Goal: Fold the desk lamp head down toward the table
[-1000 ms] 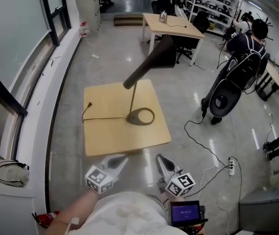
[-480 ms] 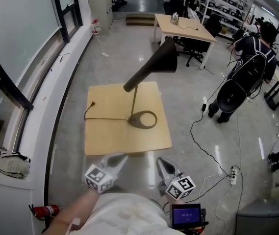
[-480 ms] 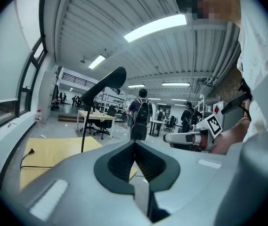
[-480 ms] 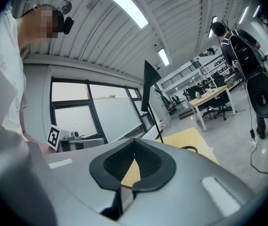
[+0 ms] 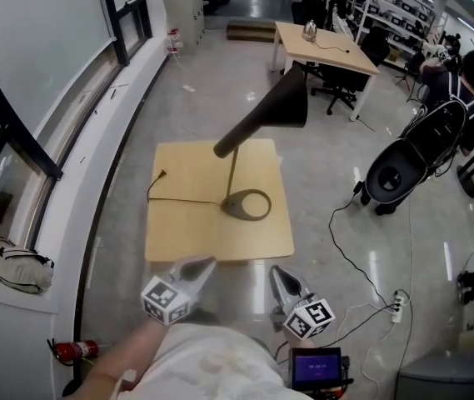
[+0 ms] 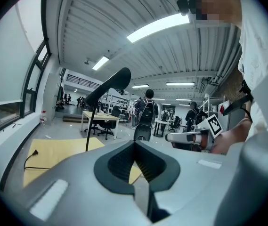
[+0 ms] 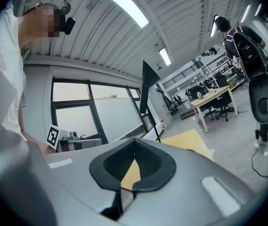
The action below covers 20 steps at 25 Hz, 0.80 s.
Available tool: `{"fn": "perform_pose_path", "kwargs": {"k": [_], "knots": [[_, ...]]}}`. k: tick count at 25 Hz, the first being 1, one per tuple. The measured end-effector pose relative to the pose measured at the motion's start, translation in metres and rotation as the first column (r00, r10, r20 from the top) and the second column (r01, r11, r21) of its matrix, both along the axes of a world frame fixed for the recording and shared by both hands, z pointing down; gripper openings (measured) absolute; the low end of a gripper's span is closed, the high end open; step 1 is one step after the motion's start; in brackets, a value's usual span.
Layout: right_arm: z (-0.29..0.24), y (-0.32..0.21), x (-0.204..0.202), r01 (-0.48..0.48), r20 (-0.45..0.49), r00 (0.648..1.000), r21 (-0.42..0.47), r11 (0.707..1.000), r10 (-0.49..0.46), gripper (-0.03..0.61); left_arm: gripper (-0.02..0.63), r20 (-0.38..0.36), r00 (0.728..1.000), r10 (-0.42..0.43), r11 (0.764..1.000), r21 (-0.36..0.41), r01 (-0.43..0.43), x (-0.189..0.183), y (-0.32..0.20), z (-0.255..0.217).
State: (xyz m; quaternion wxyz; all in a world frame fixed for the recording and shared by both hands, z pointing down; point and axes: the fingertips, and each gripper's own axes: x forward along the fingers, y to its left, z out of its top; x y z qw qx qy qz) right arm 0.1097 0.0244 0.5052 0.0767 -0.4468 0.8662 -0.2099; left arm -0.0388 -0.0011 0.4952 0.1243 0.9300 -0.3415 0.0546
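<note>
Wooden table (image 5: 187, 232) on glossy floor (image 5: 320, 157) bears lamp (image 5: 261, 111); left tool (image 5: 202, 264), right tool (image 5: 278, 273) closed, empty.

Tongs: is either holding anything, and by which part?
Nothing held: left tongs and right tongs are shut, empty, short of the black cone-shaded desk lamp.

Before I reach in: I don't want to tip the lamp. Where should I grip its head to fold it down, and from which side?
Probably the head, at its slim middle just past the stem: it is narrow there, while its raised mouth looks too wide. Come from the near right with the right gripper, now shut, jaws across the head.
</note>
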Motion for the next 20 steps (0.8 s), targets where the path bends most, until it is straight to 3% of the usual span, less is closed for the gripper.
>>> {"fn": "perform_pose_path", "kwargs": {"k": [20], "knots": [[-0.007,-0.06,0.021,-0.042,-0.094,0.995,0.015,0.999,0.043,0.014,0.002,-0.036,0.999,0.04,0.999,-0.001,-0.04,0.017,-0.066,0.008]]}}
